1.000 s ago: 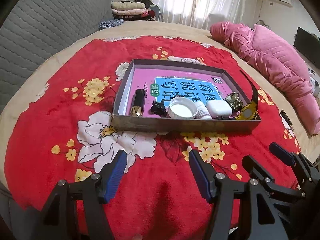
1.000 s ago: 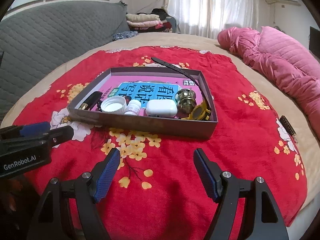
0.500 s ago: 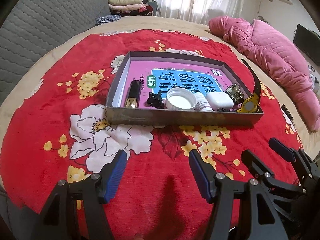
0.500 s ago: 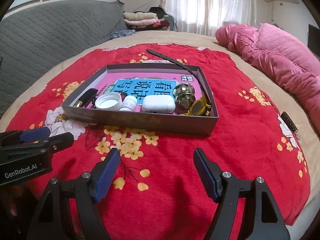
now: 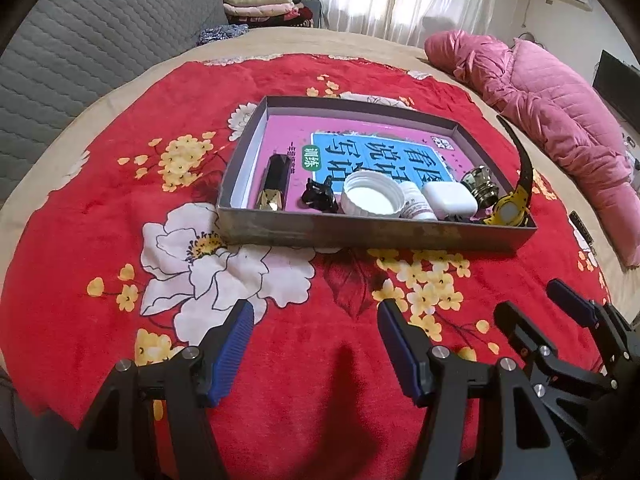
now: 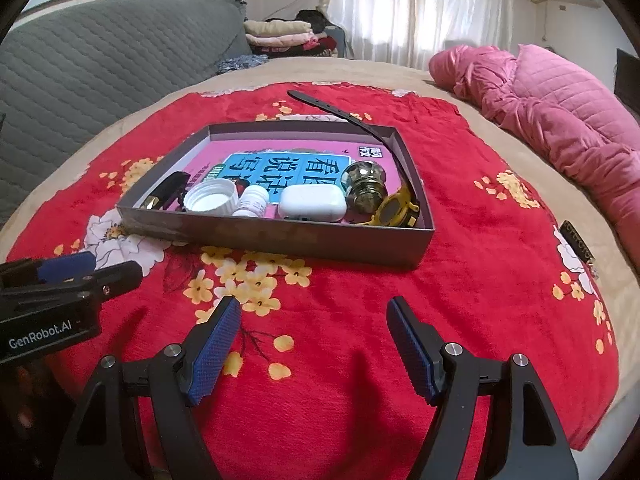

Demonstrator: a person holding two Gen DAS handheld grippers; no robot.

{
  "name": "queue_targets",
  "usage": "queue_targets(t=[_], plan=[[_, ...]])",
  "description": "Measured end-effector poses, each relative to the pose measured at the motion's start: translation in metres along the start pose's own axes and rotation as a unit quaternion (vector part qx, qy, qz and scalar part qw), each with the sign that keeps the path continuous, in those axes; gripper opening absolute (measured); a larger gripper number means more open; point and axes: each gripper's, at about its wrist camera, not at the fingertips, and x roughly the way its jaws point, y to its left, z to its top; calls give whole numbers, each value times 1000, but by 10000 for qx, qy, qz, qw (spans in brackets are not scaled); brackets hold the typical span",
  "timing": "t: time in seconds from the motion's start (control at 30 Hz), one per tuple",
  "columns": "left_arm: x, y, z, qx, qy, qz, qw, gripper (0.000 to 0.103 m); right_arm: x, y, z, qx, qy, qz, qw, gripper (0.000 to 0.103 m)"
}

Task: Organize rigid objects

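A grey cardboard box point(image 5: 360, 236) point(image 6: 280, 242) sits on the red flowered blanket. It holds a pink and blue book point(image 5: 372, 152), a black and gold tube point(image 5: 276, 182), a black clip point(image 5: 318, 196), a white lid point(image 5: 372, 200) point(image 6: 210, 197), a small white bottle point(image 6: 252, 201), a white earbud case point(image 5: 450, 200) point(image 6: 312, 202), a brass knob point(image 6: 366, 182) and a yellow watch point(image 6: 394, 210) whose strap hangs over the box's far rim. My left gripper point(image 5: 314, 318) and right gripper point(image 6: 314, 318) are open and empty, low over the blanket in front of the box.
The red blanket point(image 5: 100, 200) covers a beige bed. A pink quilted duvet point(image 6: 560, 112) lies at the right. A grey padded headboard point(image 5: 80, 40) stands at the left, folded clothes point(image 6: 280, 34) at the back. A small dark tag point(image 6: 576, 240) lies near the right edge.
Both grippers stay open and empty. The views have shifted only slightly relative to the box; the objects in the box have not moved.
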Motion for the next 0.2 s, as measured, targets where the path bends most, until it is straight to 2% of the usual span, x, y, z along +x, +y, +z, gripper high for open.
queue_targets(t=[0.2], plan=[[2,-2,-1,78,-11,14,10000,64,1,-4,0,96,31,3,9999,77]])
